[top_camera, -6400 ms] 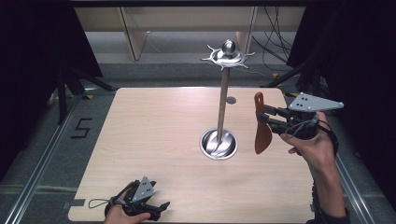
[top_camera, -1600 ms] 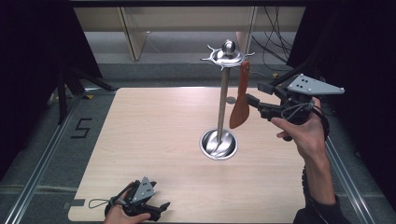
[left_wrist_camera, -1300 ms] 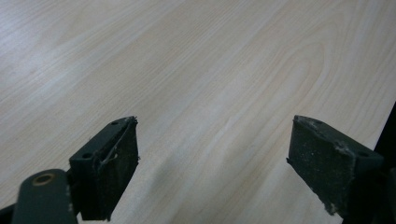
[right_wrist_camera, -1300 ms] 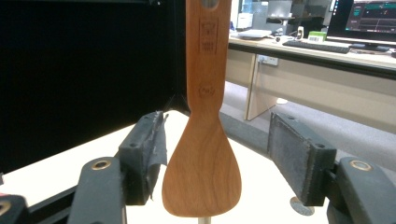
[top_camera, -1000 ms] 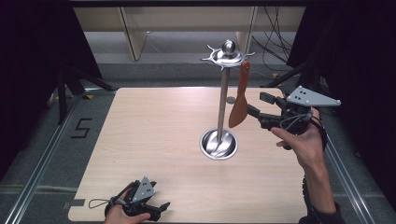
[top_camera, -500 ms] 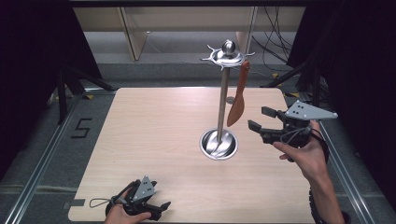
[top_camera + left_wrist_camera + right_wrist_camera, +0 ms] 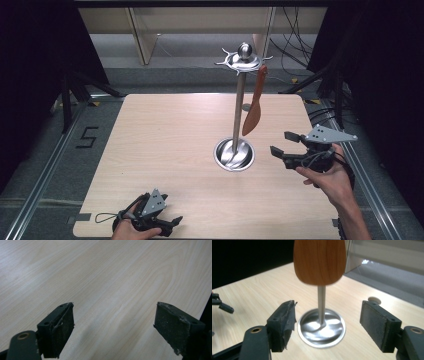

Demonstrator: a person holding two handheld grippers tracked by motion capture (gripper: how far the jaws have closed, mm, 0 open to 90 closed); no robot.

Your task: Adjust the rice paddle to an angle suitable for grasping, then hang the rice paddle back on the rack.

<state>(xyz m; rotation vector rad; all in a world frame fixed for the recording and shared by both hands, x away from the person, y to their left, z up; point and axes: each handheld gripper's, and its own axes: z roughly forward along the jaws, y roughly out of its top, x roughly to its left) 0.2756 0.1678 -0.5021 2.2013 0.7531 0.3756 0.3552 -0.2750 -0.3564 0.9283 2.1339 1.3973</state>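
In the high view, the wooden spatula (image 7: 253,107) hangs from the rack (image 7: 239,105) right of centre, clear of the right gripper (image 7: 285,147), whose jaws have just been opening, empty. The left gripper (image 7: 167,225), bottom left, probably just rests, parked. Its own view: jaws wide over bare table (image 7: 105,277). The right gripper view: the spatula's blade at top centre, free, above the rack's base.
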